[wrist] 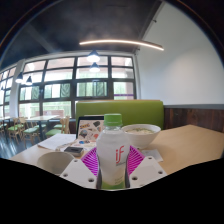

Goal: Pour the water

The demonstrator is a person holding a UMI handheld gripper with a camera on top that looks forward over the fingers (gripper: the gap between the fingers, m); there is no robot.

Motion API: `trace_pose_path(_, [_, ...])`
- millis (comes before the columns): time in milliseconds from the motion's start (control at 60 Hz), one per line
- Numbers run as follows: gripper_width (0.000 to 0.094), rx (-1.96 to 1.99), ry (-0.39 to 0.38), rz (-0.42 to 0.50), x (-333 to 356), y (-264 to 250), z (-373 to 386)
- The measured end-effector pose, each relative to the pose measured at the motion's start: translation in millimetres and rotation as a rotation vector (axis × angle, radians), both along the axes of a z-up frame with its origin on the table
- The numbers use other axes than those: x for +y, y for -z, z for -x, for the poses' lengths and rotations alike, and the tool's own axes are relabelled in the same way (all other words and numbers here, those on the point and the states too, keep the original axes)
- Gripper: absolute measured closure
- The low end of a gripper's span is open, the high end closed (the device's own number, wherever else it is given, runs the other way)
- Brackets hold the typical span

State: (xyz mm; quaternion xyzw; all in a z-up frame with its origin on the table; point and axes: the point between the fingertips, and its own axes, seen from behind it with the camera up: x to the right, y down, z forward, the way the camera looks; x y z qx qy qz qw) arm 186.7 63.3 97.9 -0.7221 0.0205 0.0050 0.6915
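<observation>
The bottle (112, 155) stands upright between the two fingers of the hand-held gripper (112, 168), its pale translucent body carrying a white label with pink lettering and a green cap on top. The magenta pads (92, 163) sit against its sides, left and right, and no gap shows at either one, so I judge the hand-held gripper clenched on the bottle at mid-body, around the label. Whether its base rests on the tabletop (185, 145) or is lifted clear of it cannot be told, since the fingers hide the bottom.

It looks like thin plastic: light, a little yielding under squeeze, smooth and likely slippery at the label. A hold at the middle of the body, where it is widest and straight-walled, seems the safest place; higher up the shoulder narrows toward the cap and would slide. With water inside, the weight will shift as it tilts. The cap appears to be on, so pouring has not begun.

Just behind the bottle, to its right, sits a broad, round pale bowl (140, 133) with a smooth rim, the probable target. Behind the bottle to its left lies something flat with a printed picture (88, 128). The tabletop is light wood, matte. Beyond the bottle runs a green bench back (125, 108), then tall windows (75, 85).
</observation>
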Motion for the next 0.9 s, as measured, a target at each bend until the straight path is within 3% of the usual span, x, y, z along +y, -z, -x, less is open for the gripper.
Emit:
trace_pose_path(150, [0.0618, -0.049, 0.002, -0.016, 4.9, 0.7, 2.2])
trace_pose_path(283, [0.0538, -0.031, -0.005, -0.020, -4.9, -0.5, 5.0])
trace_pose_path(383, [0.0378, -0.043, 0.015, 0.012, -7.3, 3.9, 0.4])
trace_pose_path(450, [0.0109, -0.064, 0.012, 0.047, -7.4, 8.6, -2.8])
trace_pose_path(467, [0.0083, -0.064, 0.011, 0.046, -8.8, 7.5, -2.1])
trace_pose_path(900, [0.0110, -0.060, -0.002, 0.030, -41.1, -11.3, 4.9])
